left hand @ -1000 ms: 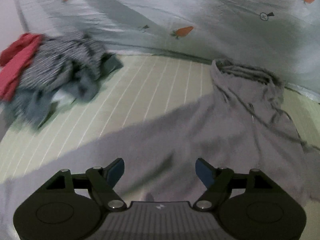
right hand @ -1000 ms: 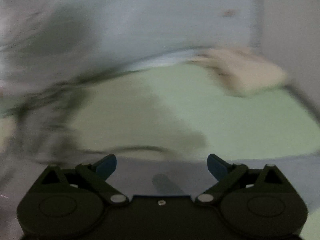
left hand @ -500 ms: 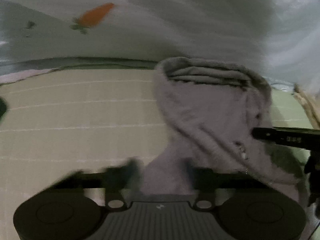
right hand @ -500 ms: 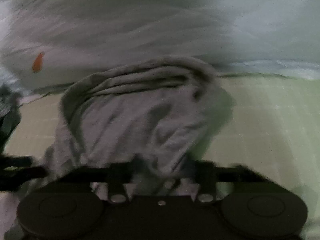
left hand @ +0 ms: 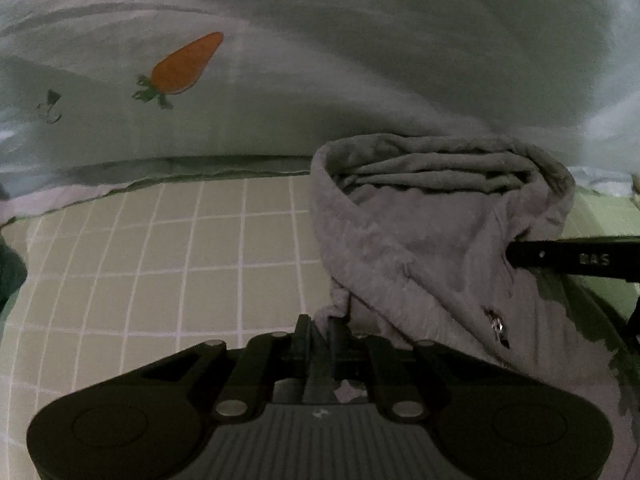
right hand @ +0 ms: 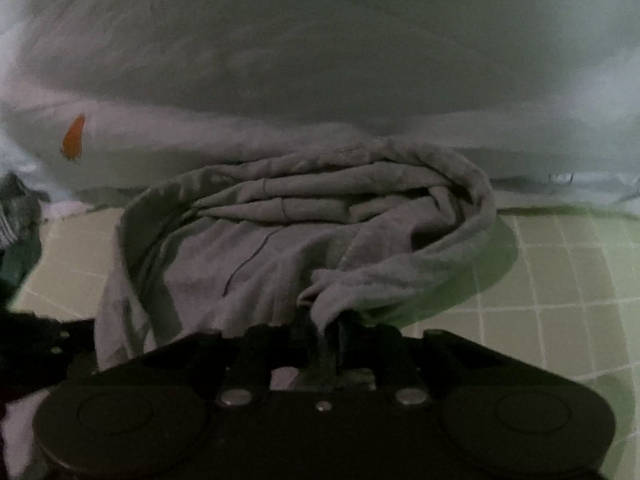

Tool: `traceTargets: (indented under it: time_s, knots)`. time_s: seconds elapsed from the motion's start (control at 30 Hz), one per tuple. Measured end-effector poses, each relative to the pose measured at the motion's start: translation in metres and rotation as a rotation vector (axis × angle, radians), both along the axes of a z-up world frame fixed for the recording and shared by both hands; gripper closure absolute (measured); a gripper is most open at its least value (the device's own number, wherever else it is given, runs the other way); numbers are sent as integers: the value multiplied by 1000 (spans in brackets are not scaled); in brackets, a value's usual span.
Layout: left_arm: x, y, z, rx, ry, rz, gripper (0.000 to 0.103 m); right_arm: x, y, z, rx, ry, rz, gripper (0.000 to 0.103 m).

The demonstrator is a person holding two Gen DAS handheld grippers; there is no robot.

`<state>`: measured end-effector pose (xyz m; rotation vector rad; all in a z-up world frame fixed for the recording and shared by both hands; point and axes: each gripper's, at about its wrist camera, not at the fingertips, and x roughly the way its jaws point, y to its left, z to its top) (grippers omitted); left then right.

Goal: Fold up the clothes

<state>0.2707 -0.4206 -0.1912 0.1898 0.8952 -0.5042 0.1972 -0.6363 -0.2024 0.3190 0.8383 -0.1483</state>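
Pinching the grey hoodie [left hand: 420,248] with left gripper [left hand: 320,328] and right gripper [right hand: 324,328] clamped on bunched fabric; folding barely begun.

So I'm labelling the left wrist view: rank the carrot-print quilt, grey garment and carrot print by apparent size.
1. carrot-print quilt
2. grey garment
3. carrot print

The garment's nearness enlarges it.
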Motion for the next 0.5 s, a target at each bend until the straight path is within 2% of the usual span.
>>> traceTargets:
  time_s: [0.07, 0.1, 0.13, 0.17, 0.2, 0.23, 0.33, 0.5]
  knots:
    - [-1, 3, 2, -6, 7, 35, 79, -9, -2, 8, -2, -18, 23, 43]
    - [-2, 4, 3, -3, 10, 56, 66, -22, -3, 15, -12, -41, 36, 32]
    - [-6, 6, 8, -5, -2, 76, 47, -36, -4, 22, -26, -67, 50, 12]
    - [-10, 9, 13, -8, -15, 96, 34, -51, -5, 29, -39, -94, 64, 6]
    - [-14, 11, 17, -11, -28, 115, 15, -69, -6, 35, -70, -112, 58, 6]
    - [-24, 19, 26, -34, -52, 129, 10, -88, -8, 38, -102, -111, 36, 5]
    - [-54, 43, 50, -85, -101, 166, 8, -146, -17, 38, -166, -76, -84, 4]
    - [-114, 80, 73, -102, -141, 261, 3, -233, -34, 27, -214, 19, -317, 4]
